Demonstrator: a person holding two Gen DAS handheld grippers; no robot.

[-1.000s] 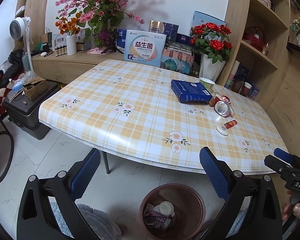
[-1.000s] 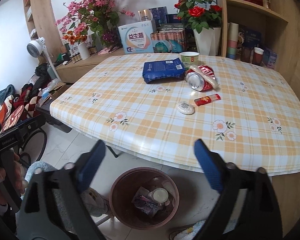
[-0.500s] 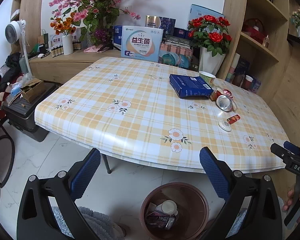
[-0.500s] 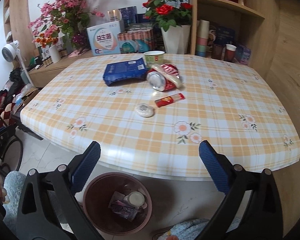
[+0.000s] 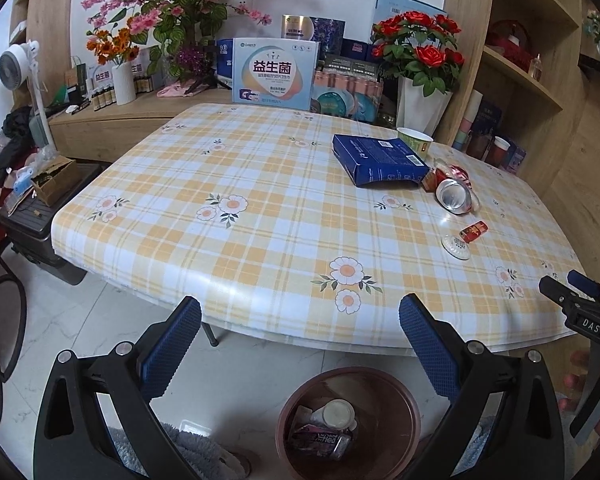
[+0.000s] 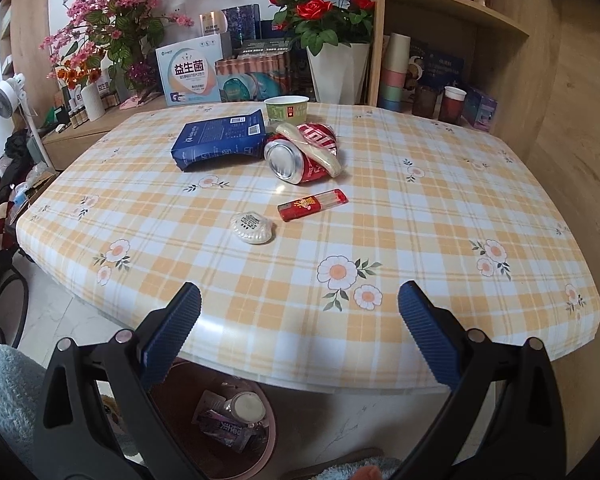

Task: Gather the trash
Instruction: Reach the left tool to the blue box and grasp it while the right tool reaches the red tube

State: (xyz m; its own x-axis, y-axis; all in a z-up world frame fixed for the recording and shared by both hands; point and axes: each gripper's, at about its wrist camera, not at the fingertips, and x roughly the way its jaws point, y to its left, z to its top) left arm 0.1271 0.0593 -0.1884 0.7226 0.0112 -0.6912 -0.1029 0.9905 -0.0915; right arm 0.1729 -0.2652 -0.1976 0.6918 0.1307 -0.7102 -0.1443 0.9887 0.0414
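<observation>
**Both grippers spread wide at the table's near edge**

Your right gripper (image 6: 299,310) hangs with its blue pads far apart and nothing between them, just above the near edge of the checked table (image 6: 420,208). Your left gripper (image 5: 300,322) is spread the same way, empty, at that same edge and further to the left.

Under the table's near edge stands the brown bin (image 5: 350,420), with a wrapper and a white-lidded cup already inside.

On the table, nearest your right gripper, lies a white round packet (image 6: 253,227), and just beyond it a red lighter-shaped stick (image 6: 313,205). Further in, a crushed red can (image 6: 300,157) lies touching a blue box (image 6: 220,140), with a green paper bowl (image 6: 287,109) behind them.
</observation>
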